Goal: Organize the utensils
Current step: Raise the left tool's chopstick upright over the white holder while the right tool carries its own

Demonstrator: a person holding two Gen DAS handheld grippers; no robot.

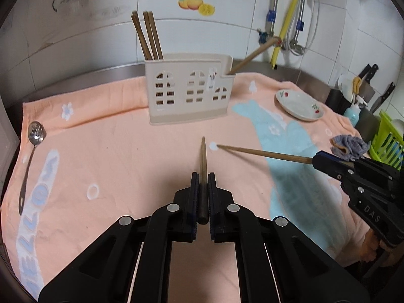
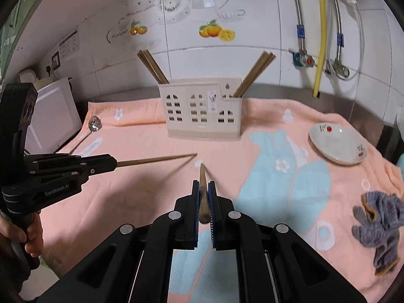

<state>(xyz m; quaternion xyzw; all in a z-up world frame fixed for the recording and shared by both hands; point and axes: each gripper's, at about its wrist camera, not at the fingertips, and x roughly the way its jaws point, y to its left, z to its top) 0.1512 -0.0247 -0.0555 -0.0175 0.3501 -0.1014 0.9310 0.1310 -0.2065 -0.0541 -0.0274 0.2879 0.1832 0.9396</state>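
In the left wrist view my left gripper [image 1: 202, 176] is shut on a brown chopstick [image 1: 203, 156] that points ahead, above the peach towel [image 1: 113, 151]. My right gripper [image 2: 204, 184] is likewise shut on a second chopstick [image 2: 202, 174]. Each gripper shows in the other's view, my right gripper [image 1: 315, 159] with its chopstick [image 1: 265, 153], my left gripper [image 2: 115, 164] with its own [image 2: 156, 159]. The two tips come close together in front of the cream utensil holder [image 1: 189, 91] [image 2: 202, 111]. Chopsticks stand in its left end [image 1: 147, 35] and lean out of its right end [image 1: 252, 56].
A slotted metal spoon [image 1: 35, 136] [image 2: 94, 123] lies at the towel's left edge. A white plate [image 1: 300, 106] [image 2: 338, 146] and a grey cloth [image 1: 349, 146] [image 2: 381, 224] sit at the right. Knives [image 1: 371, 75] and a green rack [image 1: 388, 141] stand beyond the right edge.
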